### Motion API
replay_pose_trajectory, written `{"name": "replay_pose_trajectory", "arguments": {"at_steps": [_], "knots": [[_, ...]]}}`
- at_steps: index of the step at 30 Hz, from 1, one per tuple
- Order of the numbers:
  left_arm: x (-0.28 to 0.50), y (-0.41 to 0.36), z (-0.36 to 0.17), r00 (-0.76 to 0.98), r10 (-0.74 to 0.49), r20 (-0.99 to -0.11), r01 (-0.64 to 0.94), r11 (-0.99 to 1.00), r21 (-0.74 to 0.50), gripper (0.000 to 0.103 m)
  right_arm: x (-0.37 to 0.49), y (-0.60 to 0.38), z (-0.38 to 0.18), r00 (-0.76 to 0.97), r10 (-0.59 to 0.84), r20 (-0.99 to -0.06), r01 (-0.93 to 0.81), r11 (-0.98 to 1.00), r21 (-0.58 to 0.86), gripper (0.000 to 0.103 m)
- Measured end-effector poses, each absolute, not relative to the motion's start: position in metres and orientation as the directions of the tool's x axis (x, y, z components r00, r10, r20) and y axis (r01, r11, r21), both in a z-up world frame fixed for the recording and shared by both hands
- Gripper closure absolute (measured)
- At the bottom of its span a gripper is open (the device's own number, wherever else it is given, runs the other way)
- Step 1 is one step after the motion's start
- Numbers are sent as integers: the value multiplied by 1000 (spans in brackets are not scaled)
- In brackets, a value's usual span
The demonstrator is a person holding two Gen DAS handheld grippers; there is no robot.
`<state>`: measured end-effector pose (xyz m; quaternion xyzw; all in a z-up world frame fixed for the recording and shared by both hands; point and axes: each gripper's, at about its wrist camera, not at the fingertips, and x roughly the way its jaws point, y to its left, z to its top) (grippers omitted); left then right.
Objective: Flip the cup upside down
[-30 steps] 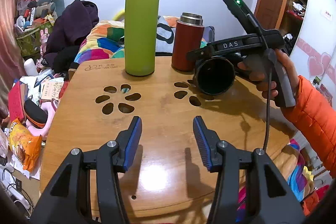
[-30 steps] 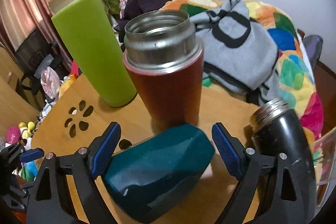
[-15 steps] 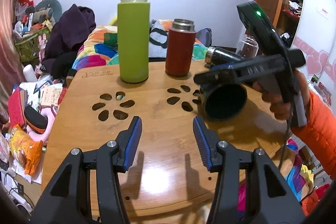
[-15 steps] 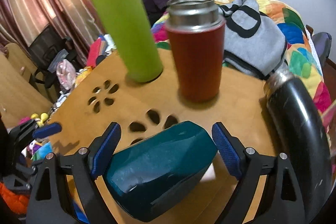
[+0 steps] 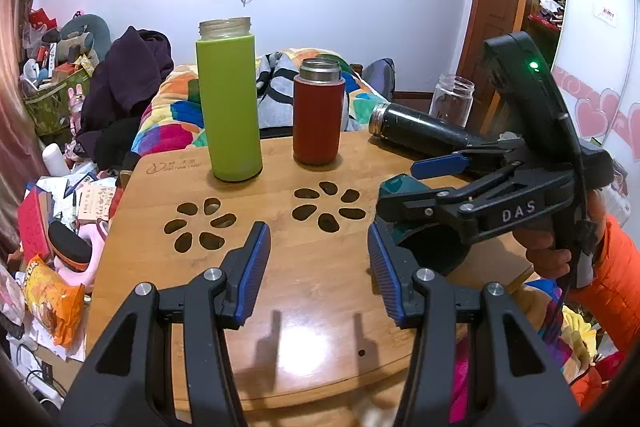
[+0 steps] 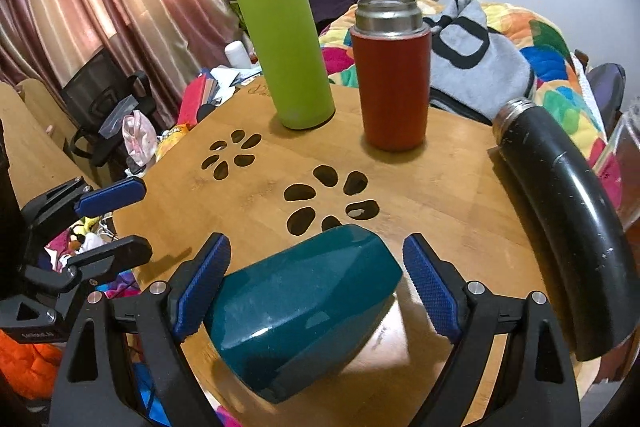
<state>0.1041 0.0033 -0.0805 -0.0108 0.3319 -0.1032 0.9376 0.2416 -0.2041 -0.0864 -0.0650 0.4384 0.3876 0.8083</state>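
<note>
The dark teal cup (image 6: 300, 311) lies tilted between the fingers of my right gripper (image 6: 316, 287), its base toward the table's middle. The jaws stand wide, and the left pad touches the cup while the right pad stands apart from it. In the left wrist view the cup (image 5: 404, 187) shows at the right with its open mouth turned down toward the table, mostly hidden by the right gripper (image 5: 408, 195). My left gripper (image 5: 320, 267) is open and empty over the near middle of the wooden table (image 5: 312, 299).
A tall green bottle (image 5: 229, 103), a red flask (image 5: 319, 115) and a black flask lying on its side (image 5: 416, 129) stand at the far side. A glass jar (image 5: 452, 101) is behind. Flower-shaped cut-outs (image 5: 200, 231) pierce the tabletop. Clutter lies to the left.
My right gripper has drawn back toward the table's near right with the cup and turned it so the mouth tips downward. My left gripper has pulled back and risen slightly.
</note>
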Motion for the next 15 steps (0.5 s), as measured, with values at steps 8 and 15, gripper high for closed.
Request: {"name": "replay_pose_trajectory", "arguments": {"at_steps": [8,15], "knots": [[133,-20,-61,691,-280,-667,296,951,-92,48,230,-244,-71,427,539,-726,-648,742,170,17],[179,-76,-66,500,-358,-789,438,890,-126,45,220,-284,-74,519,436,-735,-580,811,71,17]]}}
